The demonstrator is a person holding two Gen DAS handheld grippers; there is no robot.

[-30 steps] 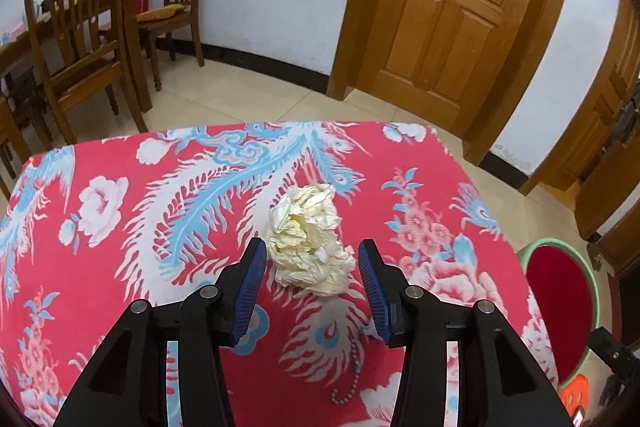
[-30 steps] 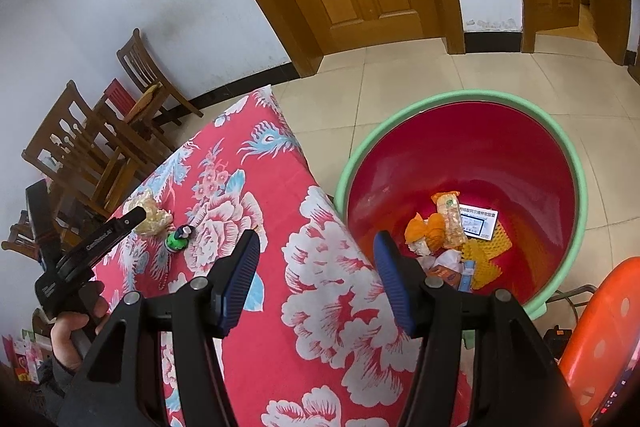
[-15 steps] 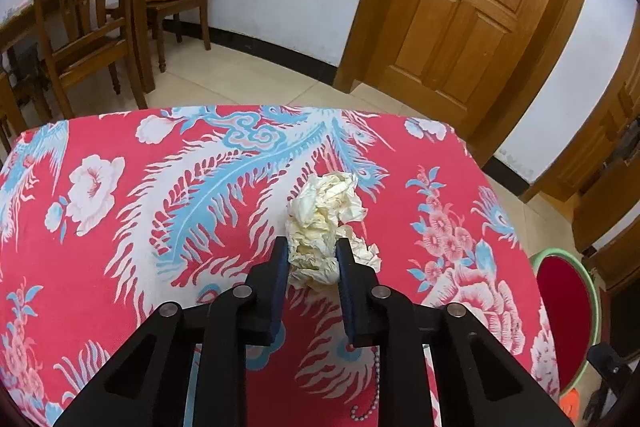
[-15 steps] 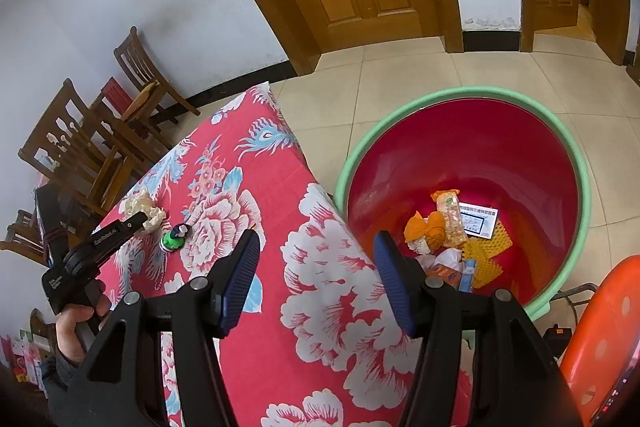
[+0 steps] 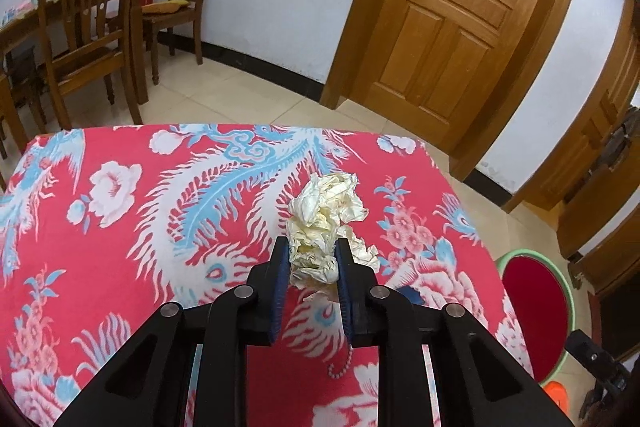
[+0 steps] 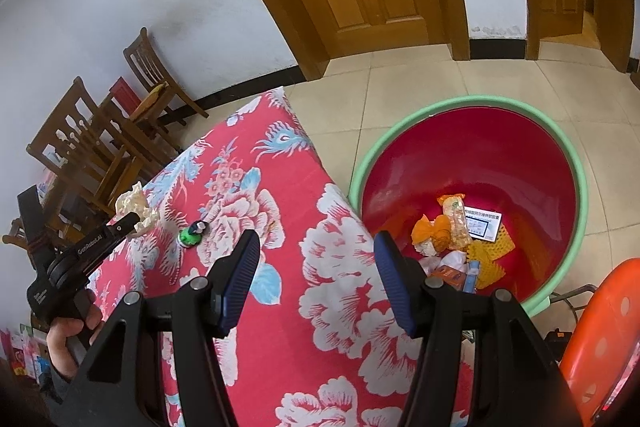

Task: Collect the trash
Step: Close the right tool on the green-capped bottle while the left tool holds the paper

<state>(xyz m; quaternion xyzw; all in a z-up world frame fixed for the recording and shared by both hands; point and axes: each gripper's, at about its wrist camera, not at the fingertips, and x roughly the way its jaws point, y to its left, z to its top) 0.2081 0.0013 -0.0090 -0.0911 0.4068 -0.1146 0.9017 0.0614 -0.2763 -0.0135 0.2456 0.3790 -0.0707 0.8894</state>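
Since a second ago my left gripper [image 5: 311, 267] has clamped the crumpled paper [image 5: 328, 223]; my right gripper [image 6: 316, 269] waits, fingers apart, near the bin [image 6: 576, 163].

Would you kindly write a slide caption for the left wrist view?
Left tongs shut on crumpled paper above the floral tablecloth, red bin waiting beside.

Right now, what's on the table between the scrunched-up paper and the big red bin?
In the right wrist view, a small green toy sits on the tablecloth between the crumpled paper and the bin. Otherwise the cloth is bare.
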